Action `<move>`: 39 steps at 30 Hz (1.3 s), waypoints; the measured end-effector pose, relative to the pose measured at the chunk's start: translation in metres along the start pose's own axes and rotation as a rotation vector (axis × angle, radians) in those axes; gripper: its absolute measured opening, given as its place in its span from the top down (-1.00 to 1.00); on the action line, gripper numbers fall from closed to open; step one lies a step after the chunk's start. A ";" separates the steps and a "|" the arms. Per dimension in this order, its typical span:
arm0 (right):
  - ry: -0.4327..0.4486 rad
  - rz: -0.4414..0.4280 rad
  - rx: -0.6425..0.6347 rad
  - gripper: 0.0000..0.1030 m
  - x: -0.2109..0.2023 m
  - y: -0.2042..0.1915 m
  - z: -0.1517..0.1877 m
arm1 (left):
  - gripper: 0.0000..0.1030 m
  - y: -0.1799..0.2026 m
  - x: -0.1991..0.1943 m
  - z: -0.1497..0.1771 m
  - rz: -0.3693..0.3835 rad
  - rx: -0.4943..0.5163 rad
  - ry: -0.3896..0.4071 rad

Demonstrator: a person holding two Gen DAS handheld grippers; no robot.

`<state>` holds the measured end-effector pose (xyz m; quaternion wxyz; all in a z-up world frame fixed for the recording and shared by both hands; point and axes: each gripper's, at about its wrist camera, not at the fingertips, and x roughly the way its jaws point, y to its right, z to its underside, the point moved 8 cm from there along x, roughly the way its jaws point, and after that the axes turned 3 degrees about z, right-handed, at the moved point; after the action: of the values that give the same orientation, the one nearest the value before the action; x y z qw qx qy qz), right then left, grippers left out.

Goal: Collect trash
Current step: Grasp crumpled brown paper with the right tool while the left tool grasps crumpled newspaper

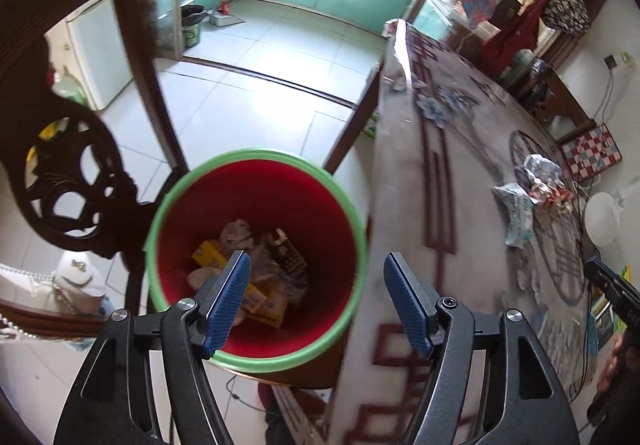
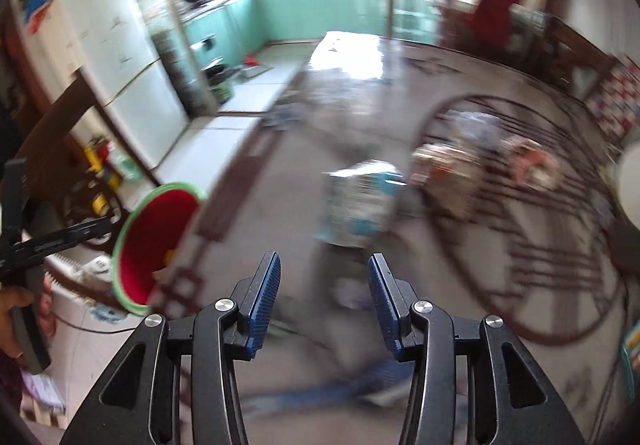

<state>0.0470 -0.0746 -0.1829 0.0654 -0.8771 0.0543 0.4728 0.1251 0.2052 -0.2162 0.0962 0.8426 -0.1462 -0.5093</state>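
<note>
A red bin with a green rim point(image 1: 256, 161) stands beside the table and holds several wrappers, among them a yellow packet point(image 1: 208, 251). My left gripper point(image 1: 316, 265) hovers open over the bin's right edge, with nothing between its fingers. On the table lie a crumpled blue-white wrapper point(image 1: 516, 215) and more crumpled litter point(image 1: 544, 175). In the blurred right wrist view, my right gripper point(image 2: 324, 267) stands open and empty over the table, short of the blue-white wrapper point(image 2: 356, 201). The bin point(image 2: 156, 241) shows at the left there.
A carved dark wooden chair point(image 1: 76, 181) stands left of the bin. The patterned table point(image 1: 460, 285) has a white round object point(image 1: 602, 219) at its right. A white bag point(image 1: 76, 277) lies on the chair seat. Tiled floor point(image 1: 260, 85) stretches beyond the bin toward green cabinets.
</note>
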 end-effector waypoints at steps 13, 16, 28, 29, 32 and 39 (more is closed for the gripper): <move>0.163 0.065 0.066 -0.04 -0.031 0.165 -0.062 | -0.55 0.146 0.002 0.027 0.077 0.069 0.015; 0.171 0.030 0.072 -0.11 -0.011 0.193 -0.090 | -0.55 0.169 0.007 0.034 0.071 0.045 0.009; -0.088 -0.017 0.033 -0.08 0.151 0.235 -0.104 | -0.58 0.244 0.026 0.017 0.037 0.082 0.026; -0.090 -0.031 0.045 0.24 0.153 0.235 -0.102 | -0.58 0.254 0.032 0.012 0.039 0.095 0.027; -0.055 -0.082 0.118 0.32 0.143 0.241 -0.101 | -0.58 0.282 0.053 -0.006 0.046 0.164 0.015; 0.014 -0.153 0.263 0.32 0.095 0.260 -0.087 | -0.59 0.343 0.119 -0.024 0.055 0.315 -0.035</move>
<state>0.1296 -0.3486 -0.2319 0.2154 -0.8657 0.0493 0.4491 0.1479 -0.1574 -0.1970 -0.0258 0.8340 -0.2491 -0.4917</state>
